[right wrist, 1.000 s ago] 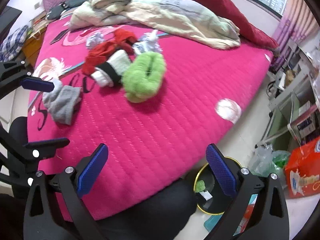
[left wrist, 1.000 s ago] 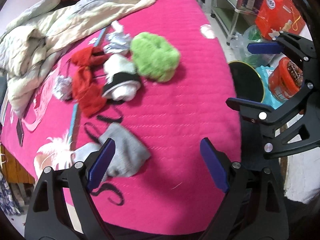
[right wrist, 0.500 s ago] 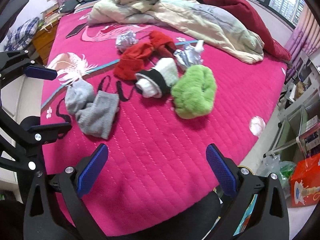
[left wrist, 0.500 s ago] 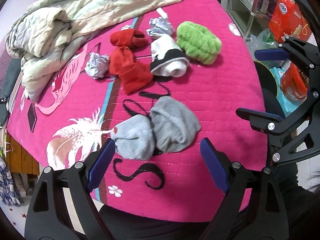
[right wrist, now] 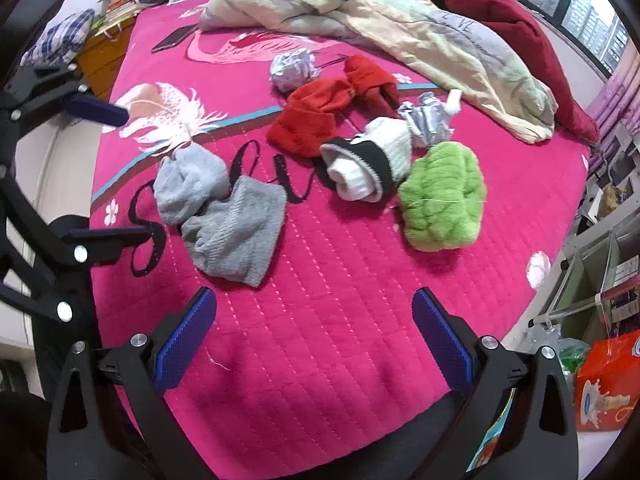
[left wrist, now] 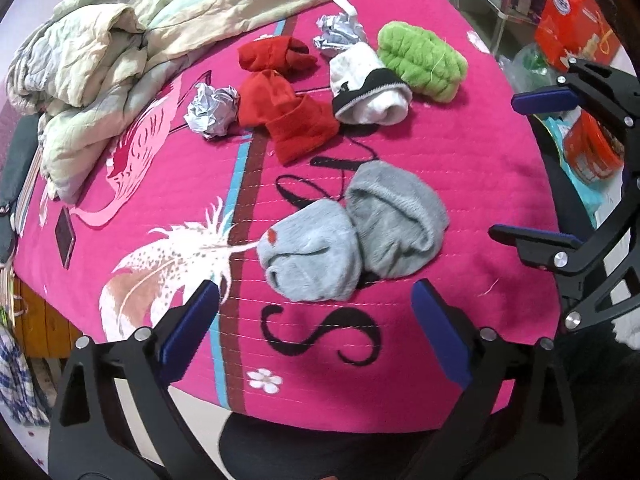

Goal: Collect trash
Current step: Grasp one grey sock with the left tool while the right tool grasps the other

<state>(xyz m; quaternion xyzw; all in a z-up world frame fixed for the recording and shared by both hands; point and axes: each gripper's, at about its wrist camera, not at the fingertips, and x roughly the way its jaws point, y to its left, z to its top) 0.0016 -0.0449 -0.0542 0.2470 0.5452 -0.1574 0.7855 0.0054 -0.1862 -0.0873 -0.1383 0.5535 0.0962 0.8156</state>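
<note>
Two crumpled paper balls lie on the pink bedspread (left wrist: pixel 472 168): one (left wrist: pixel 212 110) (right wrist: pixel 292 66) left of the red socks, the other (left wrist: pixel 340 34) (right wrist: pixel 428 122) behind the white-and-black sock. My left gripper (left wrist: pixel 314 292) (right wrist: pixel 128 176) hovers over the bed's near edge by the grey socks (left wrist: pixel 352 236). Its jaws are opening and nothing is between them. My right gripper (right wrist: pixel 315 300) (left wrist: pixel 532 168) hangs open and empty over bare bedspread, to the right of the left one. Both paper balls are well beyond either gripper.
Red socks (left wrist: pixel 288 116), a white-and-black sock (left wrist: pixel 368 88) and a green fluffy one (left wrist: pixel 422 62) lie among the paper. A rumpled duvet (left wrist: pixel 120 40) covers the far side, and a phone (left wrist: pixel 65 236) lies at the left edge. An orange bag (right wrist: pixel 608 384) and shelving stand past the bed's right side.
Both views have swung along the bed, away from the round bin on the floor. The grey socks now lie just ahead of the left gripper, whose jaws stand slightly wider.
</note>
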